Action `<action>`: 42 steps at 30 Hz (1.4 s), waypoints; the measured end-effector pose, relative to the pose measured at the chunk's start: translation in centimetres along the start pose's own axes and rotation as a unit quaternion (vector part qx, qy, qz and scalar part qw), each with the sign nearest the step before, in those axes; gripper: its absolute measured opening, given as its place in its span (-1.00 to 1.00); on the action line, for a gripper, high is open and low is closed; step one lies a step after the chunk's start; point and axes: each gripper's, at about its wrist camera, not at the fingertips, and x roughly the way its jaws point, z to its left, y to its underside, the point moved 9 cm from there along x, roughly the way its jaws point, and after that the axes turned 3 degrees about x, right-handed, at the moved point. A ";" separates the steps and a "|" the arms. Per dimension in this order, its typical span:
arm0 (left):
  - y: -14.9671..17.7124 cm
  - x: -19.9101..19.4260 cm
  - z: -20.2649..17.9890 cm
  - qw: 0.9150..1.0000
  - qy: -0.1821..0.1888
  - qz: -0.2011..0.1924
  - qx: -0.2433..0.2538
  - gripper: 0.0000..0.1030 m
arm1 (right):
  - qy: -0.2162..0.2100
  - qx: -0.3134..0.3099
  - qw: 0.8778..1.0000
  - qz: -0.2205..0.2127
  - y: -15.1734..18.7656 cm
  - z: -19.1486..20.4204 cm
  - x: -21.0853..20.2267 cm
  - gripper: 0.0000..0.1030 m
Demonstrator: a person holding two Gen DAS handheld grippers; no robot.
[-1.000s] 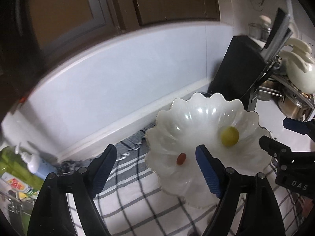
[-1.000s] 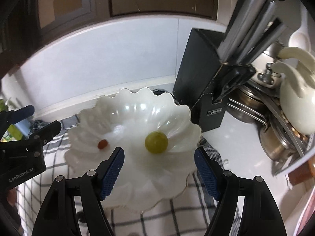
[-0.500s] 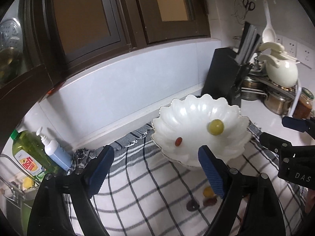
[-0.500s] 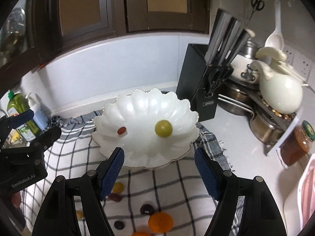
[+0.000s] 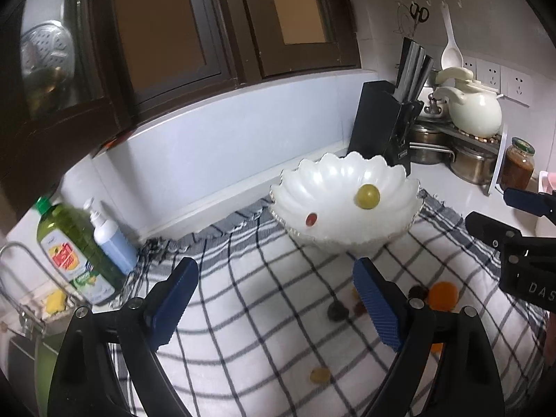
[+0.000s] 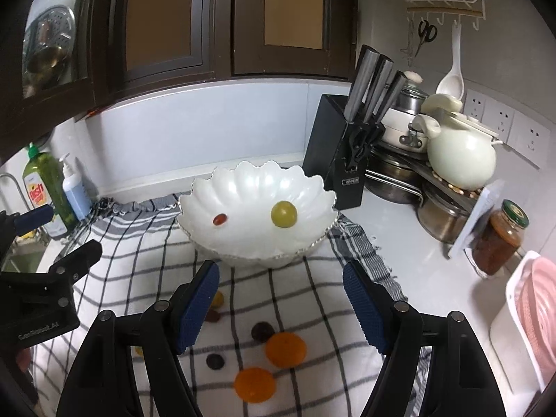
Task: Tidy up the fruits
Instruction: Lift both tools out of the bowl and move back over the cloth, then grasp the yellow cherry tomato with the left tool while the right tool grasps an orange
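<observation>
A white scalloped bowl stands on a checked cloth and holds a green grape and a small red fruit. It also shows in the left wrist view. Two oranges and several small dark and yellow fruits lie on the cloth in front of the bowl. My right gripper is open and empty above them. My left gripper is open and empty, left of the bowl's front.
A black knife block stands right of the bowl, with pots, a cream teapot and a jar beyond. Green dish soap and a blue pump bottle stand at left by the sink. A pink rack is far right.
Both grippers have pulled back and up from the bowl. The loose fruits on the cloth have come into view. The bowl and its two fruits have not moved.
</observation>
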 end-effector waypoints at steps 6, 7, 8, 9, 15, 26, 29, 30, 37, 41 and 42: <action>2.8 -1.0 -0.1 1.000 0.000 0.013 -0.003 0.77 | -0.001 0.002 1.000 0.009 2.3 0.2 -0.6 0.45; 3.2 -1.0 -0.2 1.000 0.003 0.018 -0.006 0.77 | 0.000 0.002 1.000 0.009 2.7 0.2 -0.8 0.45; 3.6 -1.0 -0.2 1.000 0.006 0.021 -0.008 0.77 | 0.000 0.003 1.000 0.010 3.0 0.3 -0.8 0.45; 4.1 -1.1 -0.2 1.000 0.008 0.026 -0.011 0.77 | -0.001 0.006 1.000 0.012 3.4 0.3 -0.9 0.45; 6.2 -1.3 -0.7 0.999 0.023 0.041 -0.017 0.77 | -0.019 0.019 0.999 0.036 5.8 1.0 -0.7 0.45; 9.5 -0.9 -1.8 0.997 0.039 0.060 0.001 0.66 | -0.004 0.016 0.998 0.066 9.3 1.0 0.2 0.45; 10.5 -0.5 -2.1 0.996 0.051 0.071 -0.004 0.65 | -0.006 0.017 0.997 0.076 10.2 1.1 0.5 0.45; 10.9 -0.3 -2.3 0.996 0.055 0.076 -0.005 0.64 | -0.005 0.018 0.997 0.078 10.5 1.1 0.6 0.45; 12.5 0.6 -2.8 0.993 0.065 0.095 -0.004 0.53 | -0.006 0.020 0.995 0.093 12.0 1.4 1.4 0.45; 13.3 1.5 -3.2 0.992 0.071 0.105 -0.004 0.45 | 0.000 0.015 0.995 0.100 12.8 1.4 2.1 0.45; 13.5 1.7 -3.3 0.991 0.073 0.108 -0.005 0.43 | 0.001 0.013 0.995 0.101 13.0 1.4 2.2 0.45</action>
